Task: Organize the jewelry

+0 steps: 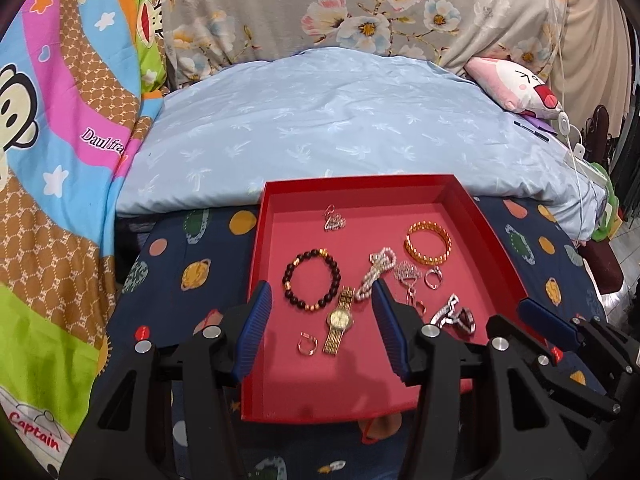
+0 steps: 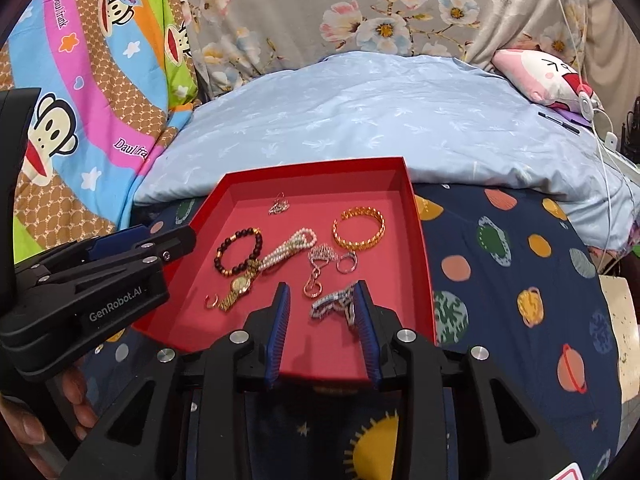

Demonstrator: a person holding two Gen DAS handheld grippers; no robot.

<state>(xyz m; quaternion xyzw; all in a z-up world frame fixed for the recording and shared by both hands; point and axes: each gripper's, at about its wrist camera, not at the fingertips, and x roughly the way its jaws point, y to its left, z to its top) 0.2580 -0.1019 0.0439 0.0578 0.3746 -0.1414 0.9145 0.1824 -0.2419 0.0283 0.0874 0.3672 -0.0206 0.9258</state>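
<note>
A red tray (image 1: pixel 276 200) lies on the planet-print sheet with jewelry in it. My left gripper (image 1: pixel 320 292) hangs open over its near part, above the gold watch (image 1: pixel 340 318); nothing is pressed between its pads. A dark bead bracelet (image 1: pixel 312 280), a pearl bracelet (image 1: pixel 378 270), a gold bangle (image 1: pixel 428 242) and a rose-gold ring (image 1: pixel 307 343) lie around it. My right gripper (image 2: pixel 322 286) is open too, with a silver chain bracelet (image 2: pixel 332 304) lying against its right finger (image 2: pixel 366 320). The left gripper (image 2: pixel 140 244) also shows at the left edge of the right wrist view.
A light blue pillow (image 1: pixel 340 120) sits right behind the tray. Cartoon-print bedding (image 1: pixel 60 160) rises on the left and floral fabric (image 1: pixel 320 8) at the back. A pink plush (image 1: pixel 516 84) and white cables (image 1: pixel 576 152) are at the far right. A person's hand (image 2: pixel 32 428) holds the left gripper.
</note>
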